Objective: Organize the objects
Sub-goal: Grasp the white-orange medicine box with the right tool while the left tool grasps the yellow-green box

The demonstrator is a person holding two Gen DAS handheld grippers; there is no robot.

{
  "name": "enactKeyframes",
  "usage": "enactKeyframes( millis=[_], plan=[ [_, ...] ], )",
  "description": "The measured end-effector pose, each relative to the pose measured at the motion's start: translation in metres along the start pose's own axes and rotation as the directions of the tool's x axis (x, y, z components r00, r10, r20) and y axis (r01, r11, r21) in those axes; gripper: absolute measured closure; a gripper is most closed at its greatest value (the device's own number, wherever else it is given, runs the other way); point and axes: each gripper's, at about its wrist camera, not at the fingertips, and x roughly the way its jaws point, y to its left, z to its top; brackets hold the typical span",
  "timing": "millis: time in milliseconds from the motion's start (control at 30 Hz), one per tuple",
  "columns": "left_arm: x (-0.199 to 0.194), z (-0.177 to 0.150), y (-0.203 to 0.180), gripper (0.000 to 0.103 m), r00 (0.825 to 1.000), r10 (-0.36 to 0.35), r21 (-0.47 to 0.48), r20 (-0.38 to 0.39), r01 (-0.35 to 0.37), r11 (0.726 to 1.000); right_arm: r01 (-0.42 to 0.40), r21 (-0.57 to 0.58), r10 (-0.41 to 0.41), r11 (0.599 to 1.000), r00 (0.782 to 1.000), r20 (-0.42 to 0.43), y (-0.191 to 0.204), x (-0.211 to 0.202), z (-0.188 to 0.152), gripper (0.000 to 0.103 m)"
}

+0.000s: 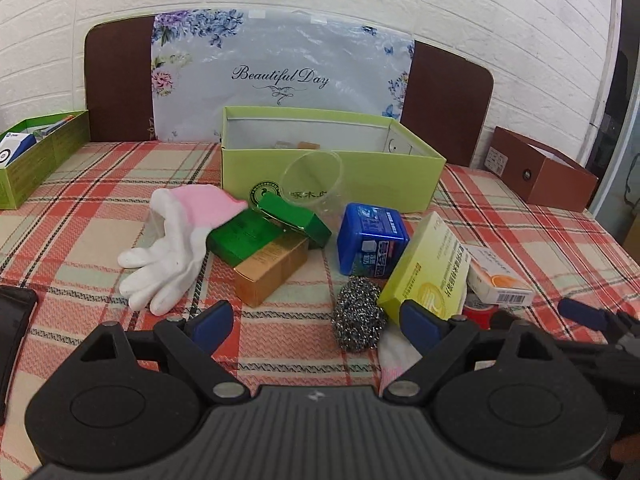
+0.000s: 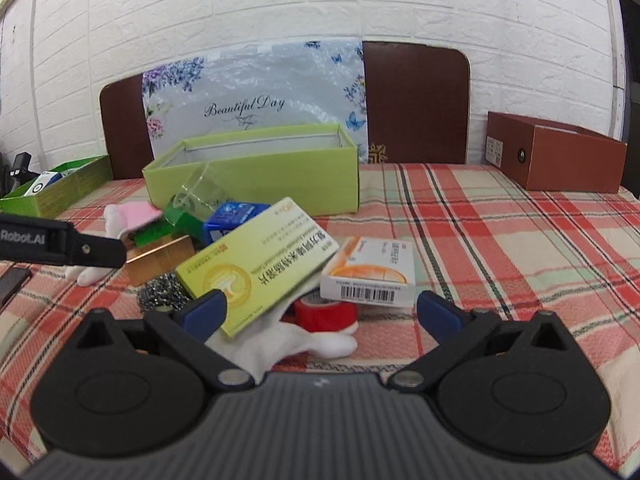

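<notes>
Both claws spread wide, nothing held: left claw (image 1: 316, 322) hangs over the near edge of the clutter, right claw (image 2: 322, 312) just short of the yellow-green carton (image 2: 256, 264).

Clutter sits mid-counter (image 1: 100, 216), near side of the open green box (image 1: 332, 168).

- Yellow-green carton, orange-white carton (image 2: 368, 276): light, stiff card; judged best pinched across the thin faces.
- Steel scourer (image 1: 358, 316): springy, snags; squeeze mid-body.
- White glove (image 1: 168, 256): limp; take at the pink cuff.
- Clear cup (image 1: 312, 178): slick, crushable; hard to make out against the box.
- Red roll (image 2: 326, 314) half hidden under cartons. Green box contents mostly hidden.
</notes>
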Motion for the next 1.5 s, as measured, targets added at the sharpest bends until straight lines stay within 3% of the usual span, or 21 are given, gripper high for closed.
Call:
enactKeyframes(
  millis=[167, 300, 367, 400, 433, 600, 867, 1100, 1267, 1333, 1500],
  plan=[
    [-0.001, 0.004, -0.010, 0.010, 0.999, -0.046, 0.025, 0.021, 0.045, 0.999, 0.069, 0.024, -0.069, 0.997, 0.997, -0.017, -0.017, 0.024, 0.018, 0.003],
    [0.006, 0.013, -0.025, 0.010, 0.992, -0.126, 0.075, 0.028, 0.123, 0.990, 0.032, -0.008, -0.032, 0.999, 0.998, -0.058, -0.020, 0.048, 0.025, 0.010],
    [0.013, 0.018, -0.035, 0.012, 0.990, -0.136, 0.107, 0.034, 0.131, 0.986, 0.040, -0.018, -0.041, 0.999, 0.996, -0.077, -0.021, 0.056, 0.025, 0.019],
    [0.017, 0.019, -0.040, 0.013, 0.989, -0.143, 0.123, 0.036, 0.137, 0.983, 0.049, -0.020, -0.050, 0.999, 0.995, -0.090, -0.021, 0.059, 0.025, 0.032],
    [0.021, 0.020, -0.045, 0.015, 0.988, -0.152, 0.139, 0.032, 0.146, 0.979, 0.045, -0.017, -0.047, 0.999, 0.994, -0.098, -0.023, 0.059, 0.024, 0.034],
    [0.039, 0.018, -0.074, 0.016, 0.982, -0.187, 0.244, 0.015, 0.178, 0.953, 0.046, -0.001, -0.046, 0.999, 0.995, -0.087, -0.034, 0.037, 0.018, 0.035],
    [0.082, 0.003, -0.091, 0.017, 0.992, -0.115, 0.360, -0.052, 0.126, 0.924, 0.037, 0.009, -0.036, 0.999, 0.994, -0.106, -0.053, -0.006, -0.004, 0.034],
    [0.079, 0.000, -0.075, 0.021, 0.991, -0.124, 0.372, -0.045, 0.132, 0.919, 0.018, 0.004, -0.017, 1.000, 0.988, -0.150, -0.055, -0.020, -0.019, 0.034],
    [0.072, 0.003, -0.065, 0.024, 0.985, -0.163, 0.313, -0.059, 0.173, 0.934, 0.013, -0.004, -0.014, 1.000, 0.985, -0.171, -0.052, -0.013, -0.021, 0.032],
    [0.067, 0.002, -0.063, 0.024, 0.986, -0.160, 0.317, -0.054, 0.169, 0.933, 0.019, -0.007, -0.020, 1.000, 0.986, -0.168, -0.050, -0.012, -0.020, 0.024],
    [0.031, -0.002, -0.046, 0.028, 0.988, -0.153, 0.266, -0.023, 0.154, 0.952, 0.029, -0.021, -0.031, 0.999, 0.988, -0.152, -0.048, -0.007, -0.014, 0.018]
  ],
)
